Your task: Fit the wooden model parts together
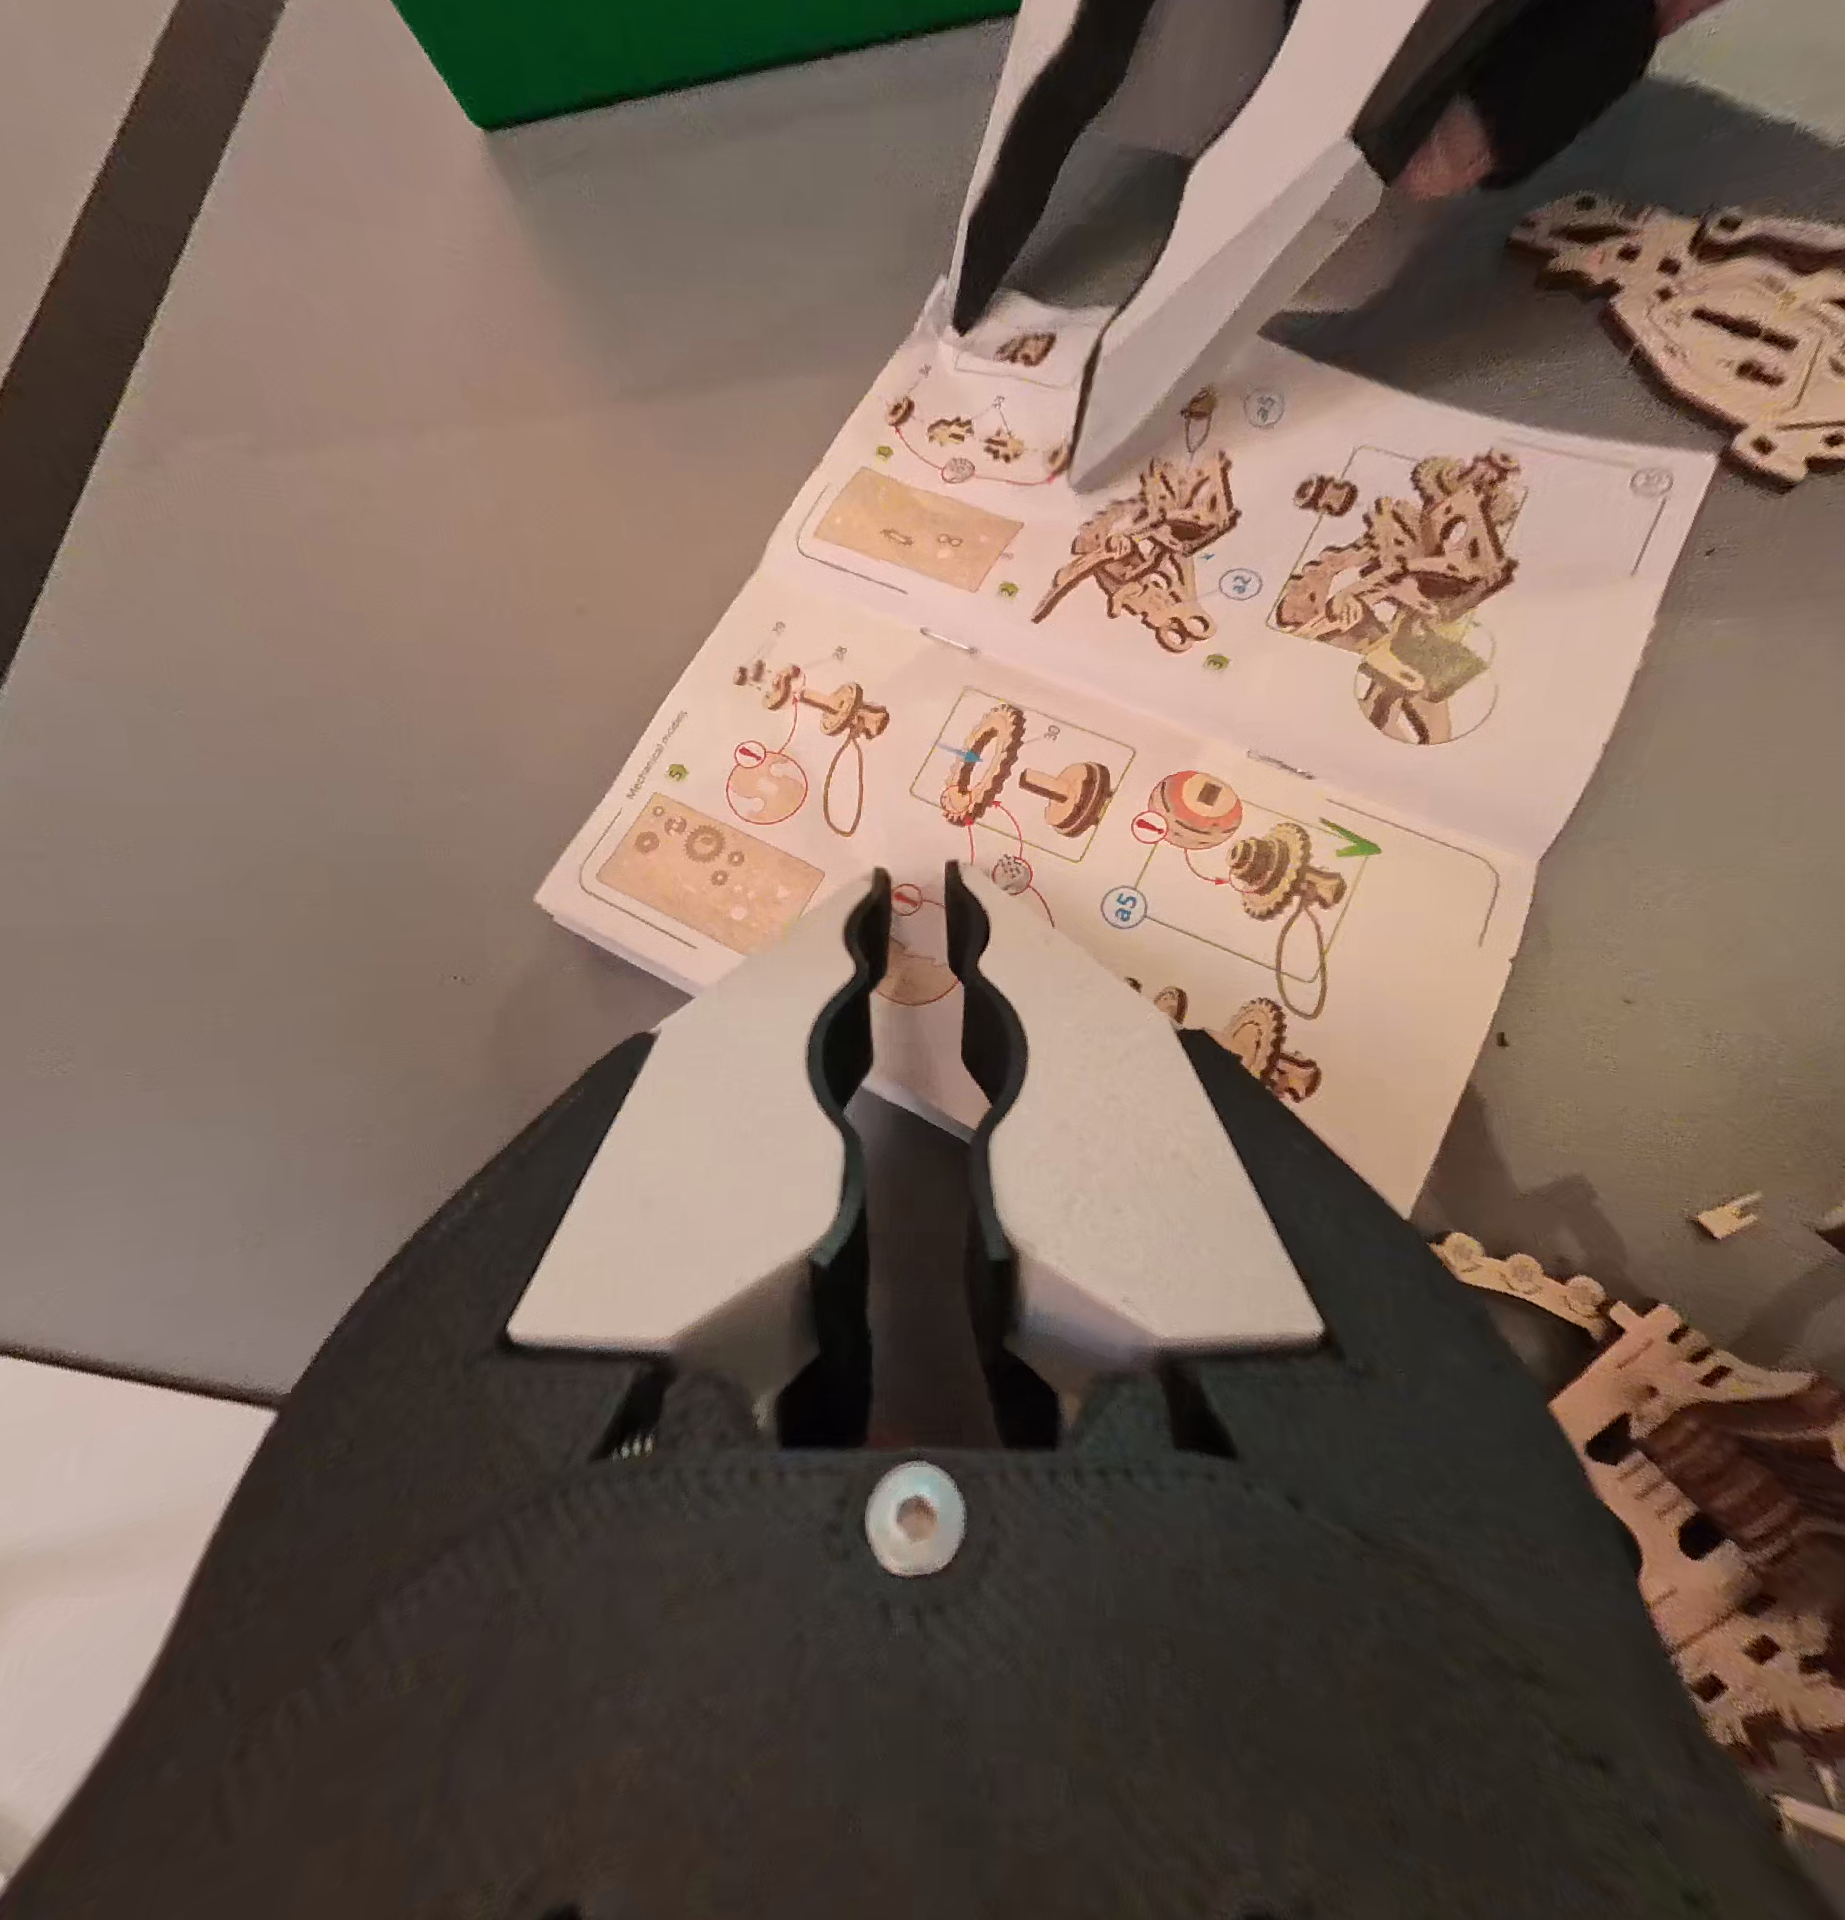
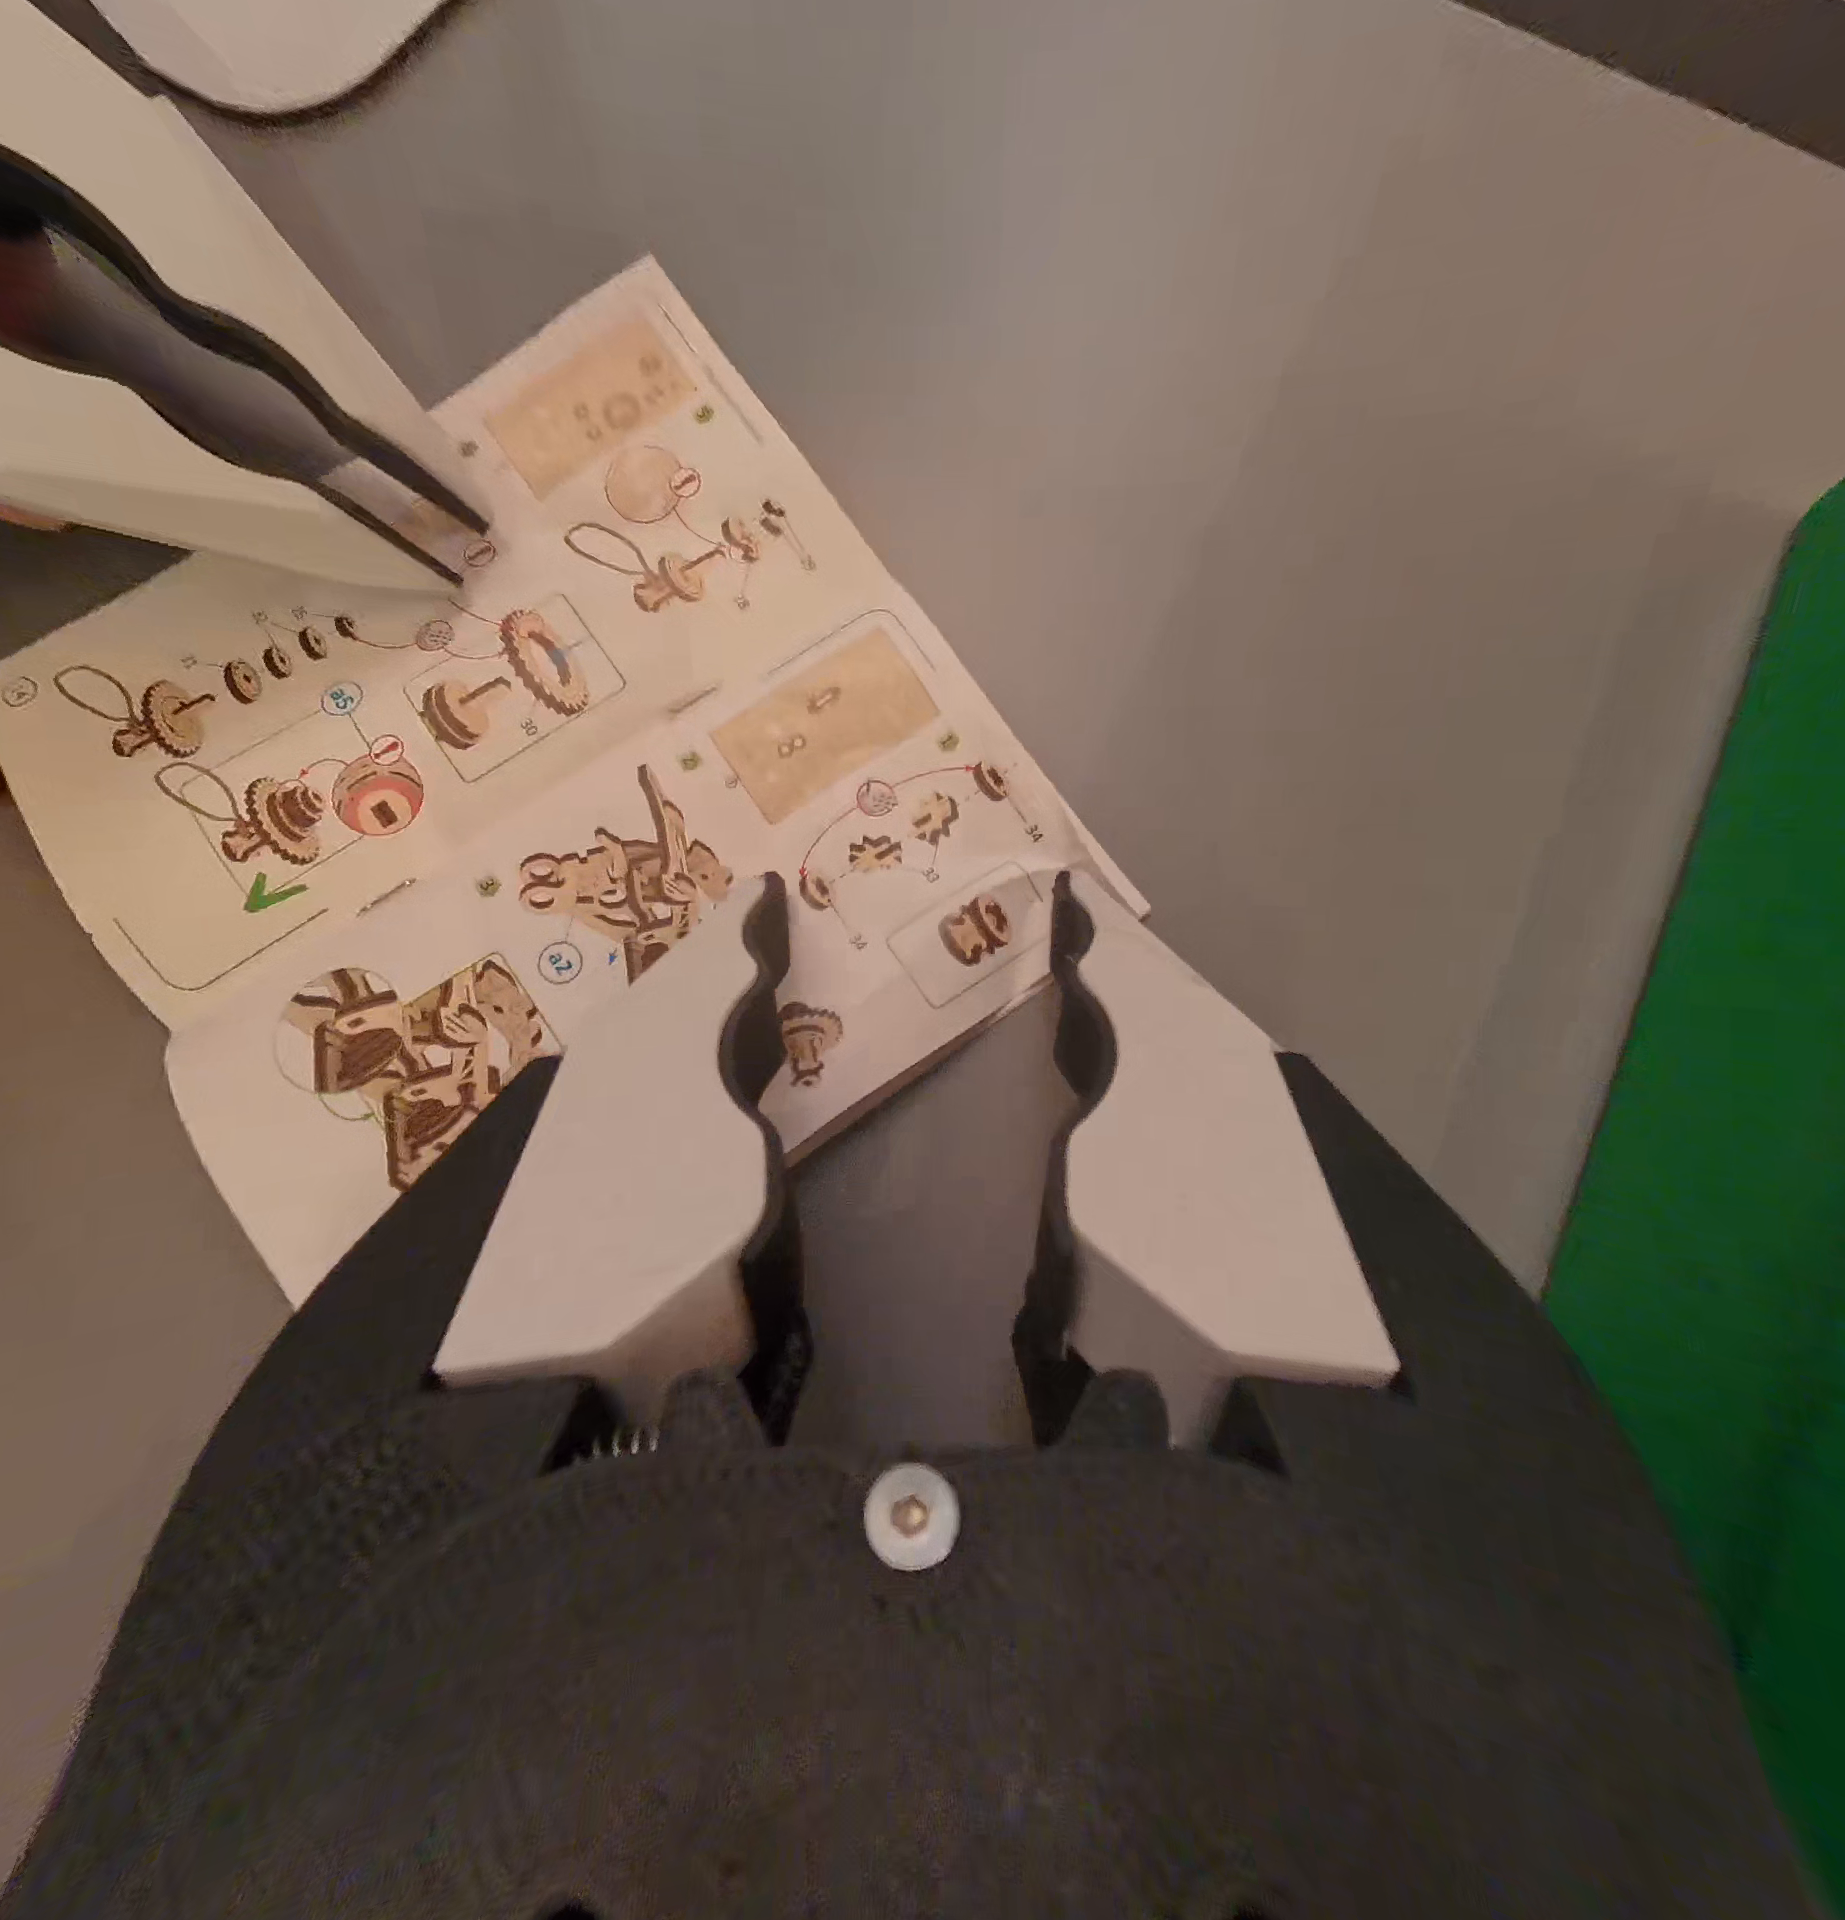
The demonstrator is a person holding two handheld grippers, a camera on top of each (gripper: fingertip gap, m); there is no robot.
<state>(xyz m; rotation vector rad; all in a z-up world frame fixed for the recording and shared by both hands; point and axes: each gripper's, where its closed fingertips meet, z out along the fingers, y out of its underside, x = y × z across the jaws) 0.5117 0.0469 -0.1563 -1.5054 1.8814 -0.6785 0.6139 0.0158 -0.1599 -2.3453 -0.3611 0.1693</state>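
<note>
An open instruction booklet (image 1: 1136, 686) lies flat mid-tabletop (image 1: 326, 623). The left gripper (image 1: 913, 883) hovers over its near edge, jaws almost closed, a narrow gap between the tips, gripping nothing. The right gripper (image 2: 913, 894) stands spread wide over the booklet's far corner, empty. Wooden model parts (image 1: 1728, 1496) lie toward the table's right edge, another cluster (image 1: 1718, 312) farther along; a green box (image 1: 689, 52) sits at the far edge.

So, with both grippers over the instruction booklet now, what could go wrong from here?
The right gripper is open with its tips at a lifted corner of the booklet; closing may crease or drag it. The left gripper, nearly shut and empty, hovers over the near pages and could push them. A dragged booklet might reach the wooden model pieces lying just beside it.
</note>
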